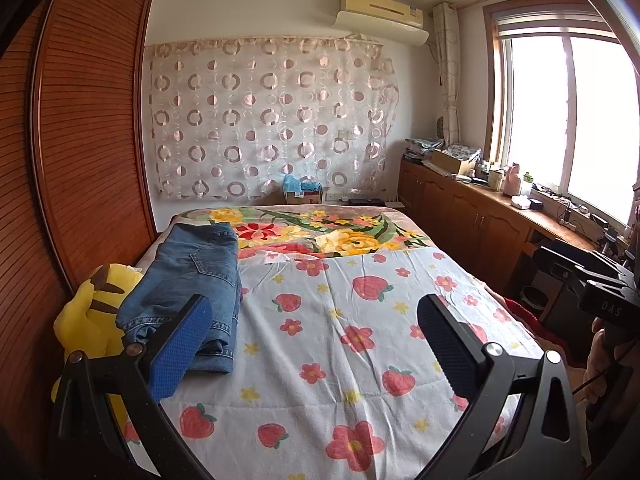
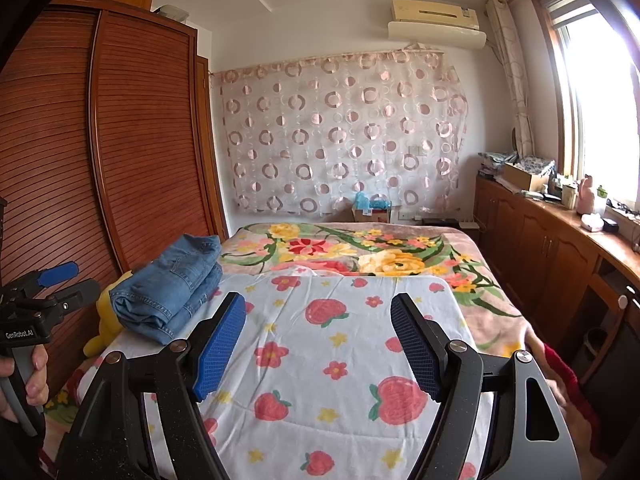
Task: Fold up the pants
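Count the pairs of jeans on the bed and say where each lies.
1. The folded jeans lie at the bed's left edge, partly over a yellow plush toy. More could be hidden out of view.

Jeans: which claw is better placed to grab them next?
Left, probably. The jeans lie folded at the bed's left edge, just ahead of the open left claw; the open right claw sits farther right.

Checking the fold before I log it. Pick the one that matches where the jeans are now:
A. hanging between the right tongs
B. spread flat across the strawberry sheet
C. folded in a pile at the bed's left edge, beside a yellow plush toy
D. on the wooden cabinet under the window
C: the folded jeans lie stacked at the bed's left edge against the yellow plush toy, and both tongs stand open with nothing in them.
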Tool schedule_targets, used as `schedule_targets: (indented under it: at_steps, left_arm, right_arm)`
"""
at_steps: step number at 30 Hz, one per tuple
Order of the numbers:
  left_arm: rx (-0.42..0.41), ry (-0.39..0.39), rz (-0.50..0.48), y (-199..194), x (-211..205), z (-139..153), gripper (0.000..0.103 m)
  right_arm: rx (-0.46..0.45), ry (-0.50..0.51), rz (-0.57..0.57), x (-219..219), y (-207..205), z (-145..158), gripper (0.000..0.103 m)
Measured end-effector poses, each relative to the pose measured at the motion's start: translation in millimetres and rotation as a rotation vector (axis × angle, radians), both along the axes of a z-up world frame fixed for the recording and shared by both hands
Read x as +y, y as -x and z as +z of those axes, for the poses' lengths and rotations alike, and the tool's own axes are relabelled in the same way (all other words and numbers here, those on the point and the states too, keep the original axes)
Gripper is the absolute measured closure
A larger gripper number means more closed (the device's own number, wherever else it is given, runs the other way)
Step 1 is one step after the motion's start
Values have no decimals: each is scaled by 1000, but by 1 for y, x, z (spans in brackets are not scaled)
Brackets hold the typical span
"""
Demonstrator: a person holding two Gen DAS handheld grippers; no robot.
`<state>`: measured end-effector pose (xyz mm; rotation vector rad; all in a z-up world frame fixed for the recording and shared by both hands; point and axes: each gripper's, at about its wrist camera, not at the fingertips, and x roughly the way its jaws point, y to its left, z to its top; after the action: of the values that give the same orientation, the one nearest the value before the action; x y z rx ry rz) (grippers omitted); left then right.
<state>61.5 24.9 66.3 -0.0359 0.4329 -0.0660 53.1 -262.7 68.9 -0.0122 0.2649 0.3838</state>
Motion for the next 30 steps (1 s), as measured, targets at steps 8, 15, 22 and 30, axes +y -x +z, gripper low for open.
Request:
schedule_targets:
  at_steps: [8, 15, 22, 30]
  left_arm:
    - [-1, 1, -1, 0, 0, 0, 0]
    - [0, 1, -1, 0, 0, -1, 0]
    - [0, 1, 0, 1, 0, -1, 0]
    - [-1, 0, 0, 1, 0, -2, 0]
  right_arm:
    - [0, 1, 2, -2, -1, 1, 26]
    - [-2, 1, 4, -3, -2, 0, 26]
    - [-2, 3, 4, -3, -3, 0, 26]
    - [-3, 4, 5, -4, -4, 0, 26]
